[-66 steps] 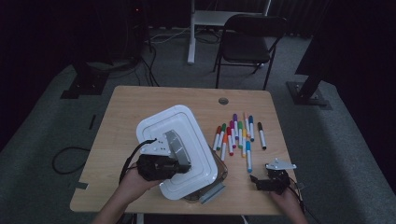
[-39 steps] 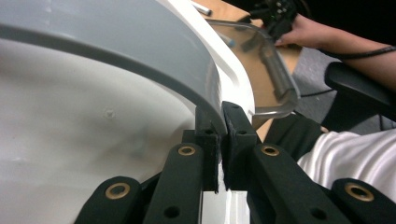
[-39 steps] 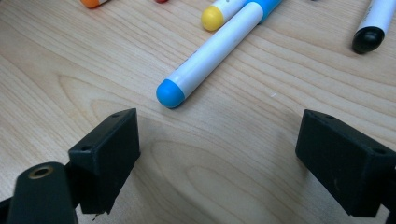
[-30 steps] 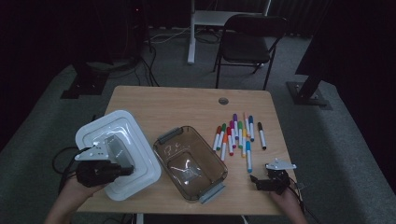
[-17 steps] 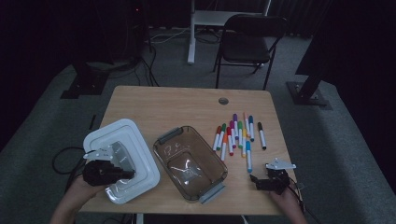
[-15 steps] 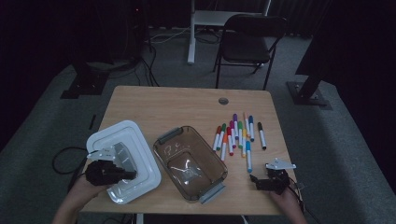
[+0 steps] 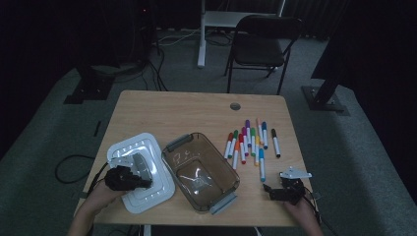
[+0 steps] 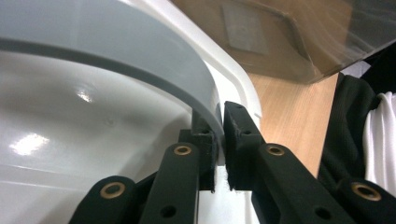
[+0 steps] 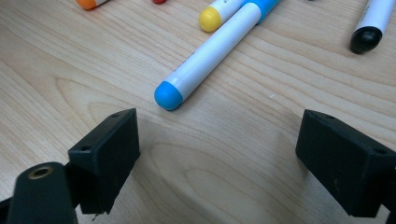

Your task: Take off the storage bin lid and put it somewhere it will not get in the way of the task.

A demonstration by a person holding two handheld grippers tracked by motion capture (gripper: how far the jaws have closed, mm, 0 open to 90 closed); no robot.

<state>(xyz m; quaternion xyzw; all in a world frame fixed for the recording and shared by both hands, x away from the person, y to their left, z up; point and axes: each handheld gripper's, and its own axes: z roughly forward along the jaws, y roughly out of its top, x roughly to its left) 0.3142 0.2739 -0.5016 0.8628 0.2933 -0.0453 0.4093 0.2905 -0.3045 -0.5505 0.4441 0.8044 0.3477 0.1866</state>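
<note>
- left gripper (image 7: 132, 173) is clamping the white lid (image 7: 142, 169) by its grey handle (image 8: 140, 60); jaws pinched tight on the handle's edge in the left gripper view
- lid is lying on the table's (image 7: 162, 110) front-left part, just beside the clear brown container (image 7: 201, 169); whether the two rims are touching, can't tell
- container is sitting open at mid-table, angled, grey latch (image 7: 223, 202) pointing at the front edge; it is standing between the lid and the markers
- right gripper (image 7: 276, 191) is resting near the front-right corner, jaws wide apart, nothing between them
- blue-capped marker (image 9: 210, 51) is lying just ahead of those jaws, not touching; yellow-capped marker (image 9: 219, 13) is lying close behind it, black-capped marker (image 9: 371, 25) off to one side
- rest of the marker spread (image 7: 251, 140) is fanning out right of the container
- chair (image 7: 263, 42) is standing behind the table, well apart
</note>
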